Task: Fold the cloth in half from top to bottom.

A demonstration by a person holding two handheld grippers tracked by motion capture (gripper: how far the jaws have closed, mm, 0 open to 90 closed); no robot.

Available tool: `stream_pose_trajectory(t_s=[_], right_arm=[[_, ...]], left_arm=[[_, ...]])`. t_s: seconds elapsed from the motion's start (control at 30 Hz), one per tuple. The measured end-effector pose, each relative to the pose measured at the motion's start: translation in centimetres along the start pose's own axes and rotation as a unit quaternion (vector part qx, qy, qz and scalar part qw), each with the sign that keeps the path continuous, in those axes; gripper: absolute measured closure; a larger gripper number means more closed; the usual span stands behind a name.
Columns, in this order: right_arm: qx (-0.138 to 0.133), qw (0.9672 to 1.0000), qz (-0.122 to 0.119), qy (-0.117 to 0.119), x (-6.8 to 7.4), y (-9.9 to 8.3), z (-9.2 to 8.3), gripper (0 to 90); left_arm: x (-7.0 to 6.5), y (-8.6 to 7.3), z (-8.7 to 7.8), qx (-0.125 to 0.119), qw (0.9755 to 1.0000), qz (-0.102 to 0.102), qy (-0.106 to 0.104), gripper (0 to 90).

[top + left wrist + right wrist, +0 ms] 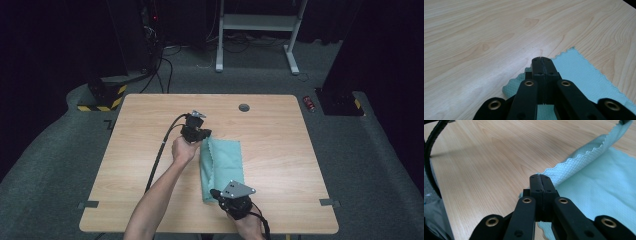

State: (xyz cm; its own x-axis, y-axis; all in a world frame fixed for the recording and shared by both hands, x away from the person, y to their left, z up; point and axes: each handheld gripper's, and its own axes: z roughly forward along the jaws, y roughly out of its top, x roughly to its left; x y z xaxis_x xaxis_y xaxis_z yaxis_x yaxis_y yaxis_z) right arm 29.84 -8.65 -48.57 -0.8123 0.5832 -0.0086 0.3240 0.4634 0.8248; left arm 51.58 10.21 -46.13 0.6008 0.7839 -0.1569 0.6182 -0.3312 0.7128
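A teal cloth (225, 161) lies on the wooden table (280, 135), its left edge lifted and folded over toward the right. My left gripper (204, 134) is shut on the far end of that edge, its jaws (541, 59) pressed together with cloth (581, 73) under and behind them. My right gripper (215, 193) is shut on the near end. In the right gripper view the scalloped edge of the cloth (579, 160) runs taut from the closed jaws (539, 176) up to the left gripper (624, 122) at top right.
A round grommet hole (244, 107) sits near the table's far edge. Grey tape tabs (89, 204) (328, 202) mark the near corners. On the floor behind are a white desk frame (260, 22), cables and a yellow-black striped base (102, 97). Bare wood (474, 37) surrounds the cloth.
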Motion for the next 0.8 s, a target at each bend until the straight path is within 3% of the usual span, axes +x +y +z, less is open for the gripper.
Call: stream_pose_trajectory(t_s=[0.43,0.8], right_arm=[[-0.006,0.9993,0.017,-0.034,-1.7,-2.7,-2.1,90.0],[-0.001,0.9982,0.038,-0.046,-2.7,-4.4,-2.8,90.0]], left_arm=[[-2.8,1.0,3.0,0.013,0.9997,0.011,-0.015,90.0],[-4.9,1.6,5.7,0.032,0.9987,0.032,-0.023,90.0]])
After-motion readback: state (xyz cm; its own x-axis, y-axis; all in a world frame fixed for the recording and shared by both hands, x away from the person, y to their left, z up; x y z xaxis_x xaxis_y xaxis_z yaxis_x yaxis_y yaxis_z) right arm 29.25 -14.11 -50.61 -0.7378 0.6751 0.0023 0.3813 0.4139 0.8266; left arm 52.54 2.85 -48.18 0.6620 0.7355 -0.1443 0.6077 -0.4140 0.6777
